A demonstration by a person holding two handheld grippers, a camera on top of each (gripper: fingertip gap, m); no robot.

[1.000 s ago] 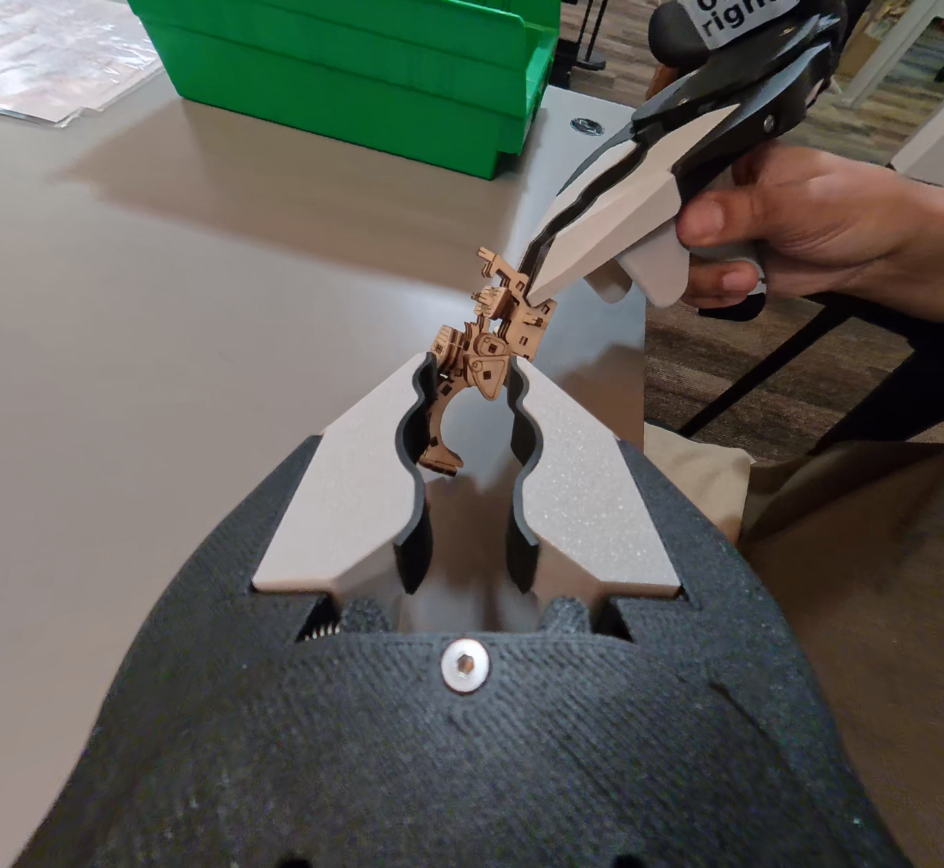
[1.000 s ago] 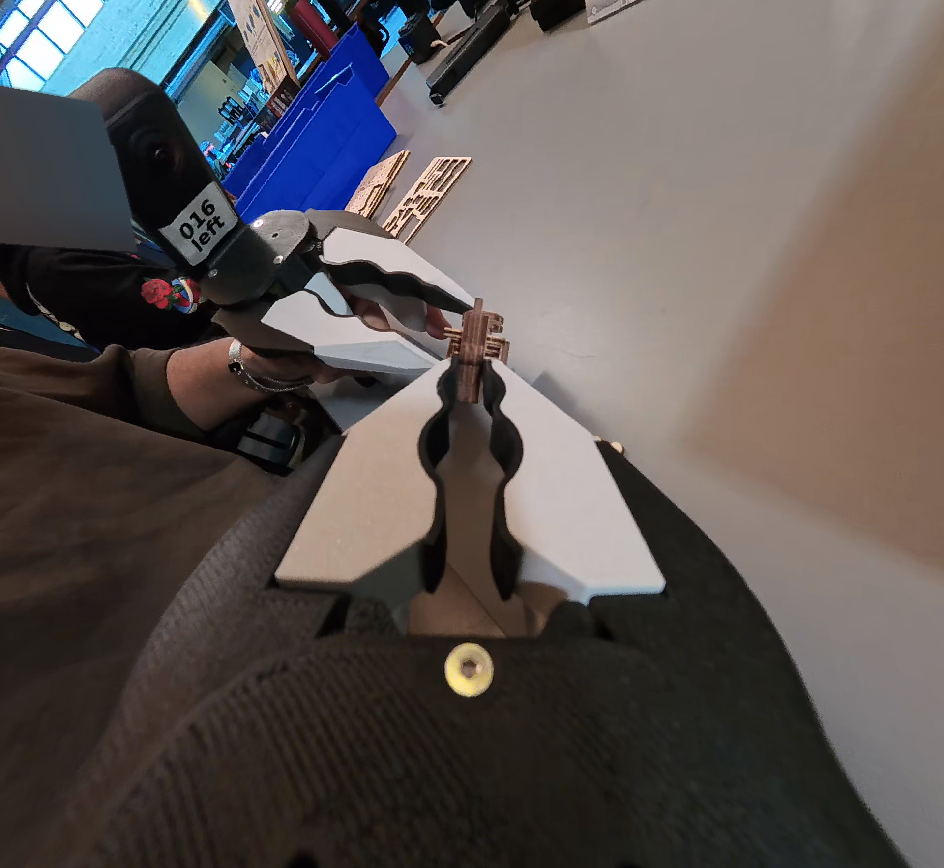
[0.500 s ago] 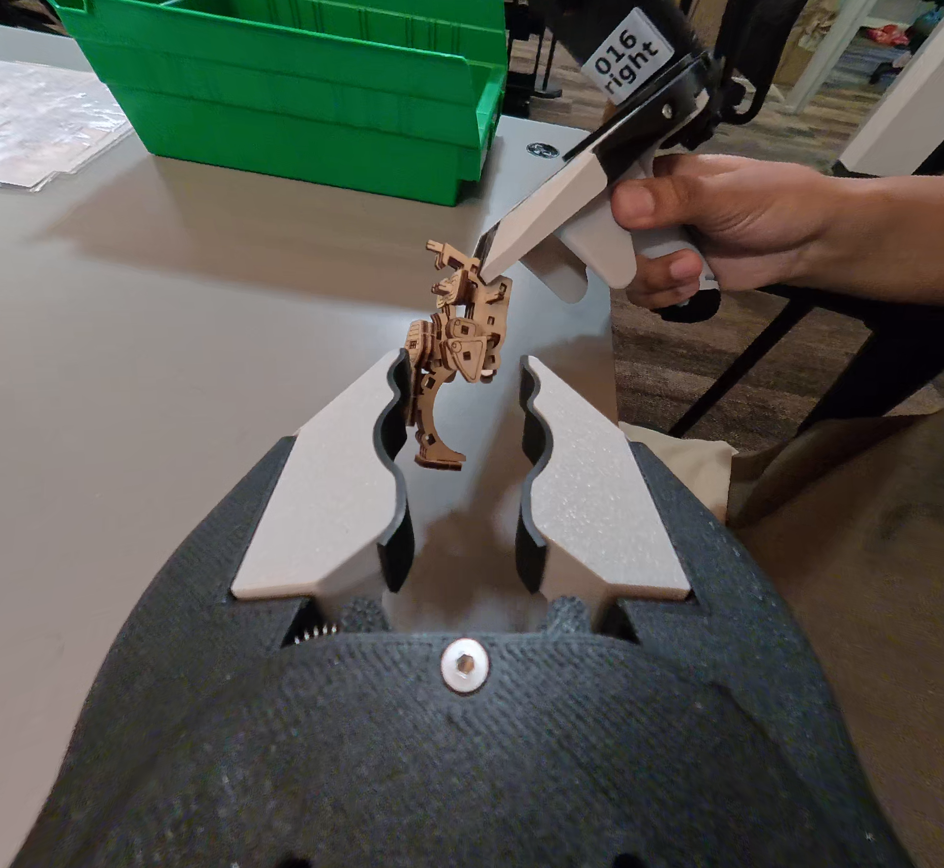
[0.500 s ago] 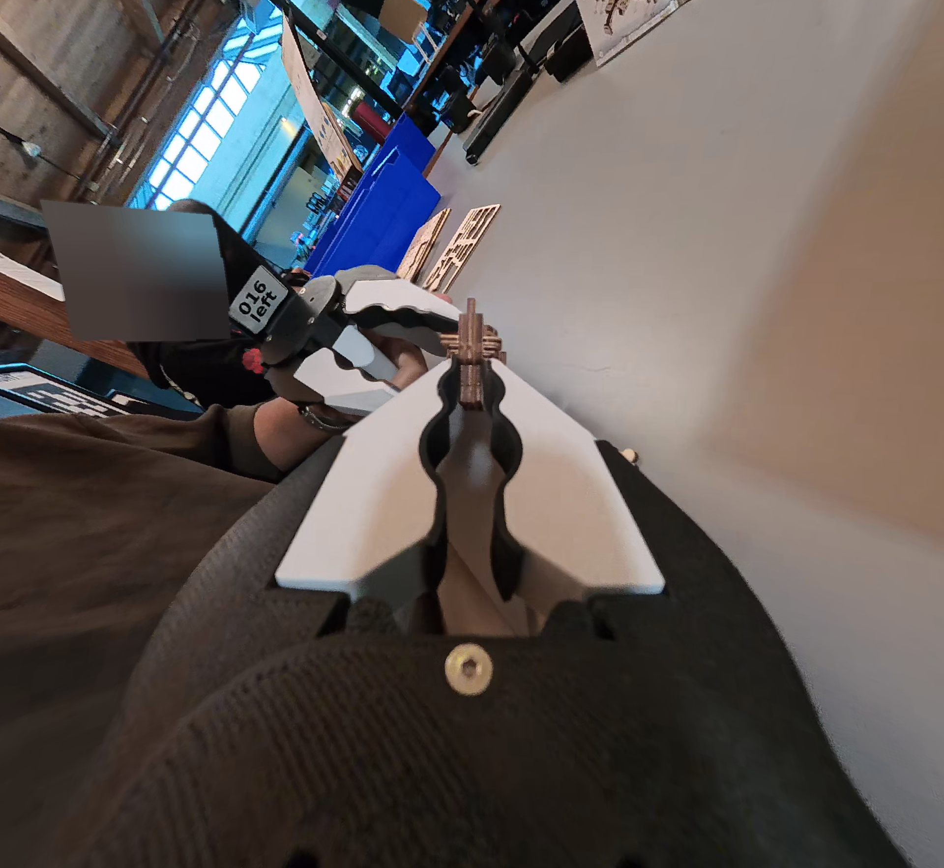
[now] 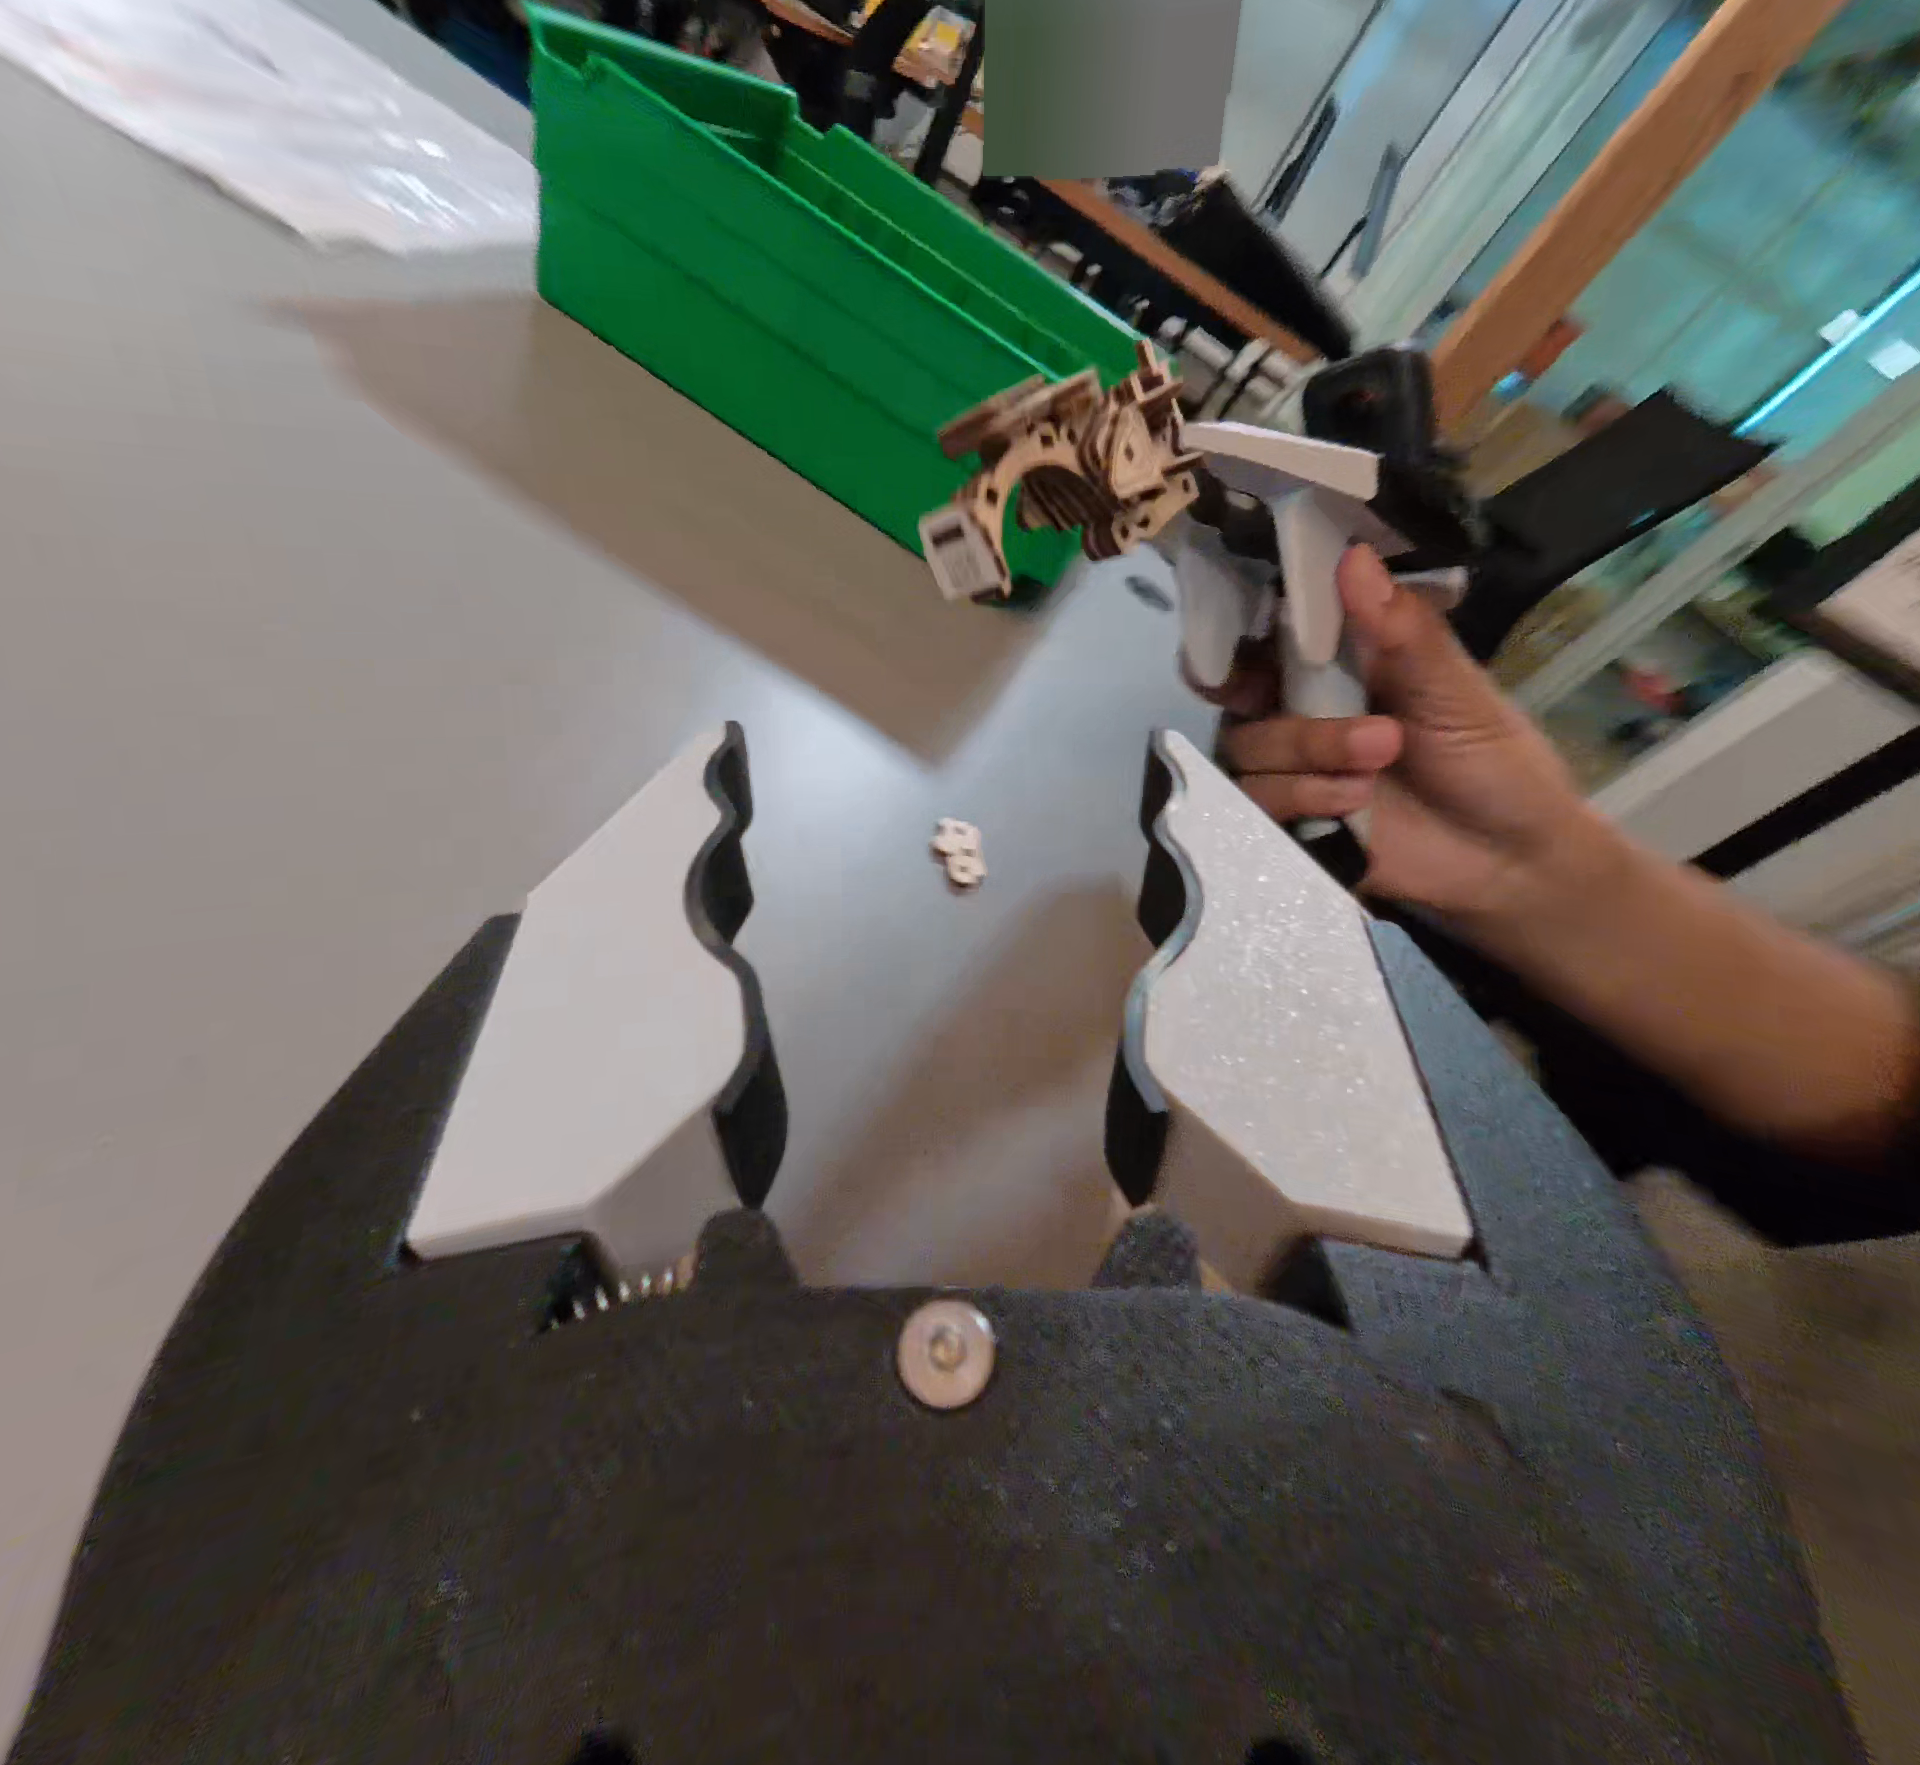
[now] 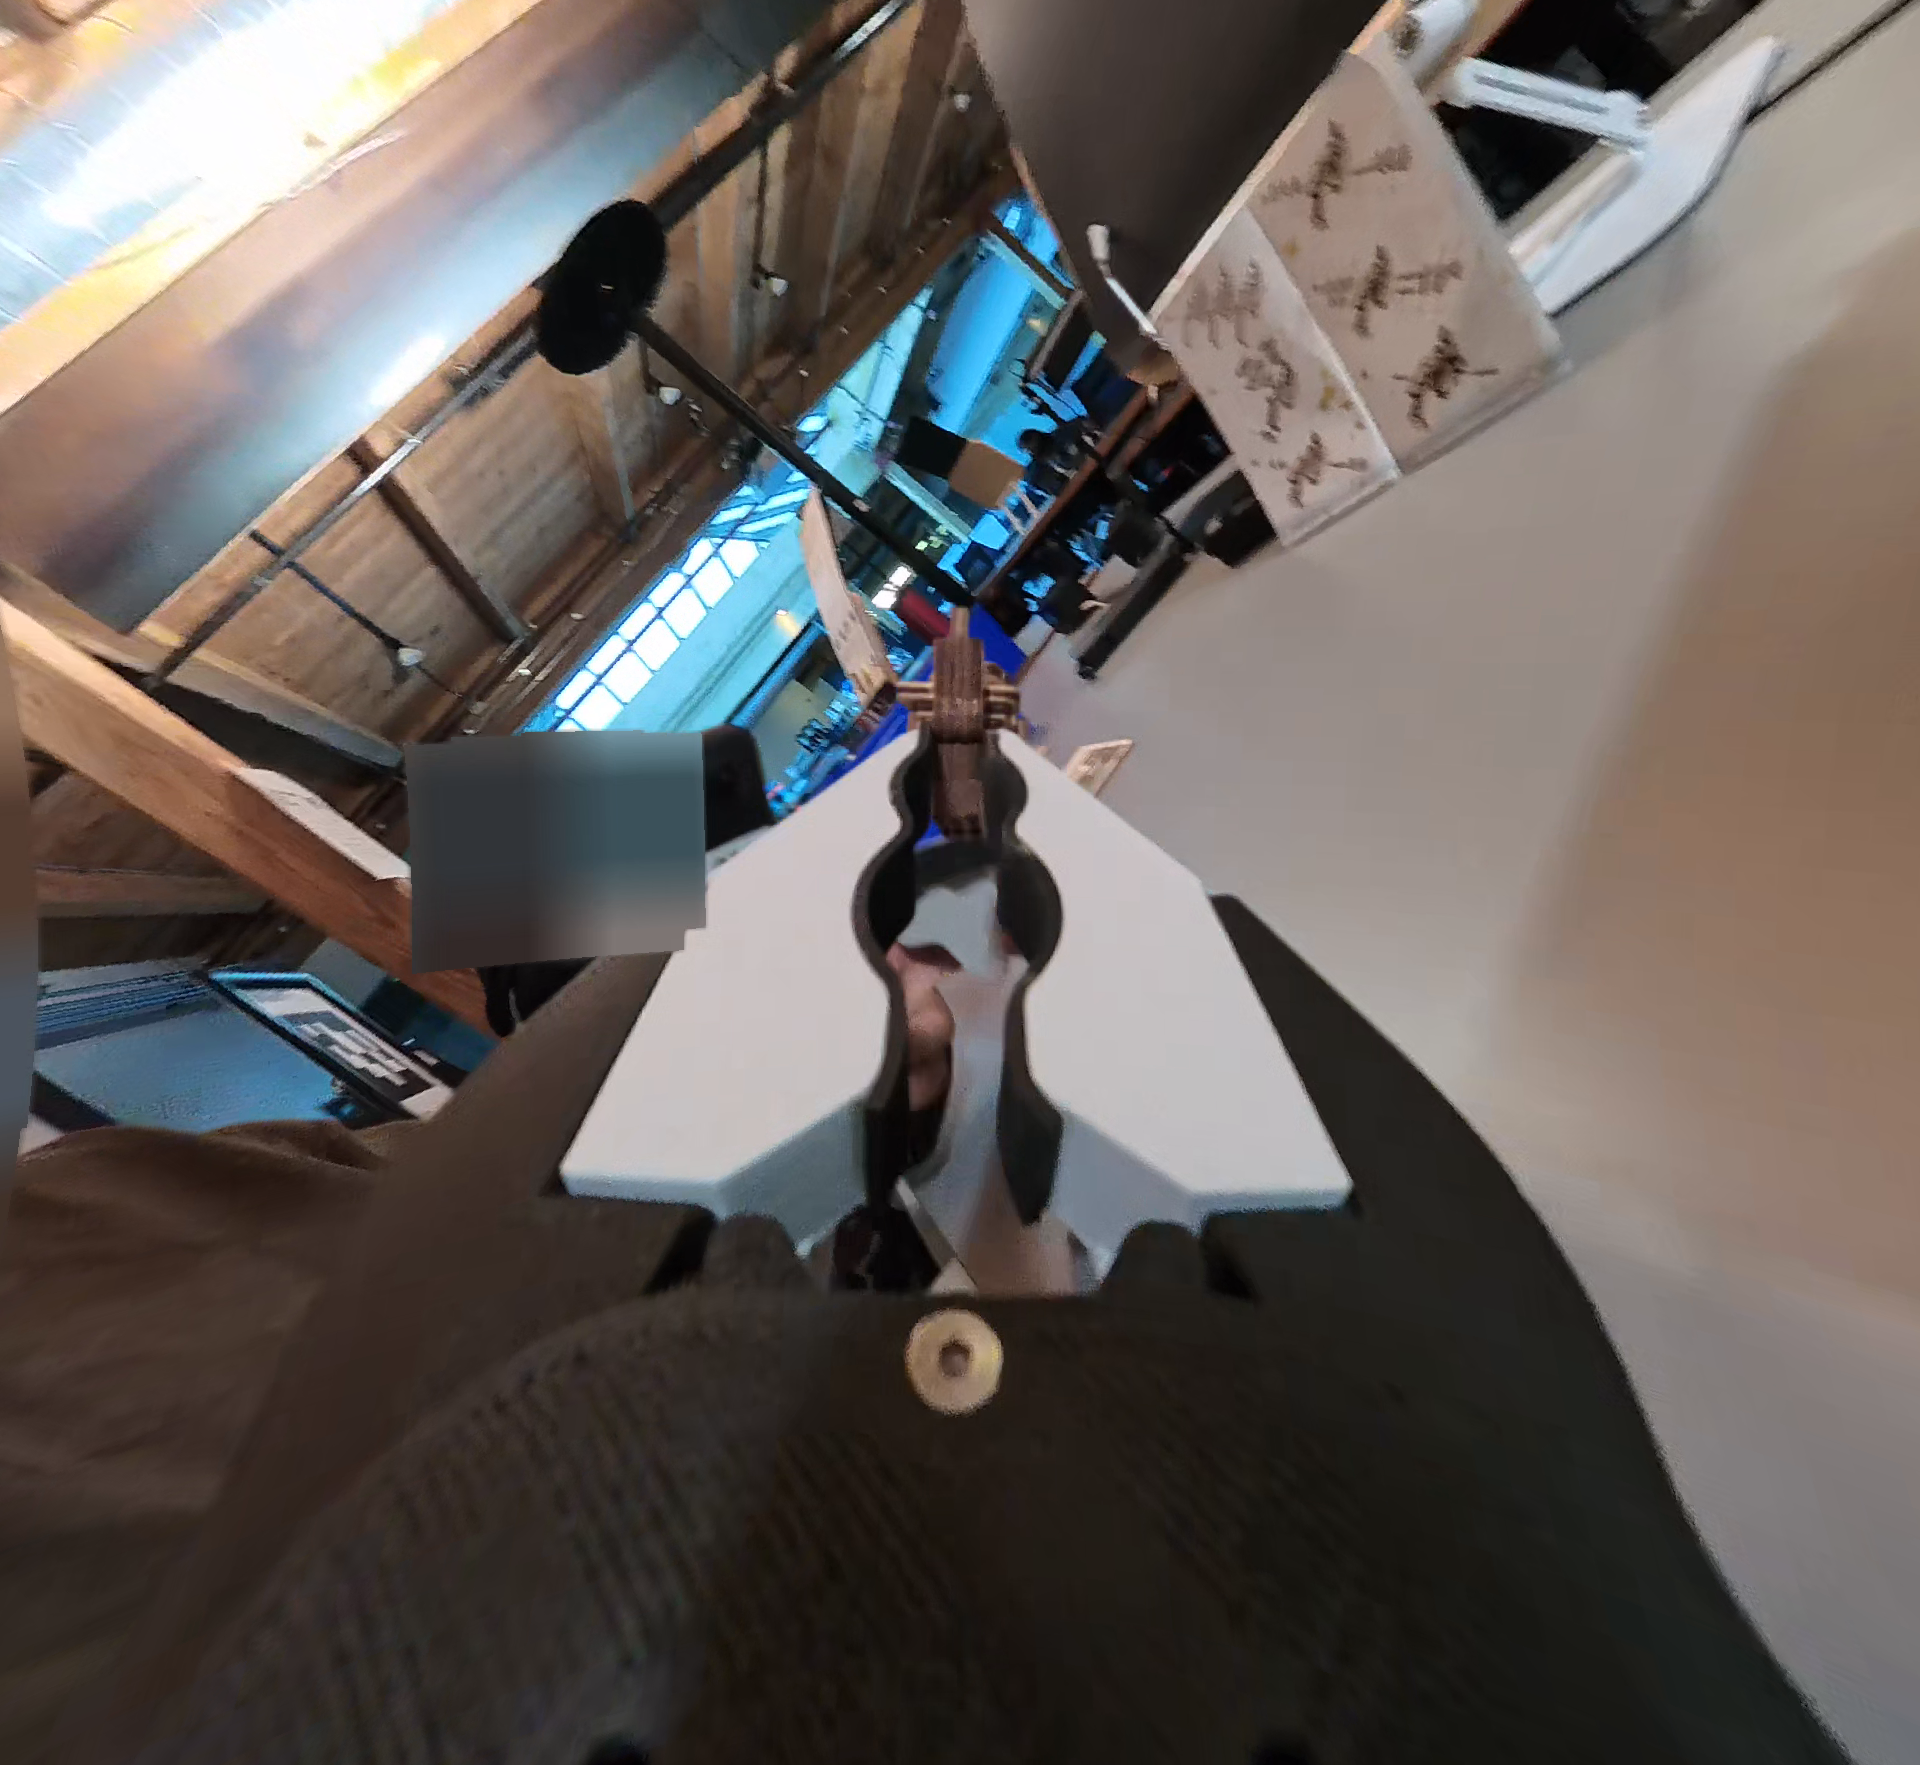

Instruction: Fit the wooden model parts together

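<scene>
Left gripper (image 5: 940, 785) jaws spread, empty; right gripper (image 6: 958, 759) jaws pinched the tan laser-cut wooden model (image 5: 1070, 489) at one o'clock

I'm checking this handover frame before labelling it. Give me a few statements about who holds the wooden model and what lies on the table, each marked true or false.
1. The right tongs are shut on the wooden model. True.
2. The left tongs grip the model. False: they are open and hold nothing.
3. A small wooden piece lies on the table ahead of the left tongs. True.
4. The model rests inside the green bin. False: it is held in the air in front of the bin.
5. The bin stands on the table. True.
</scene>
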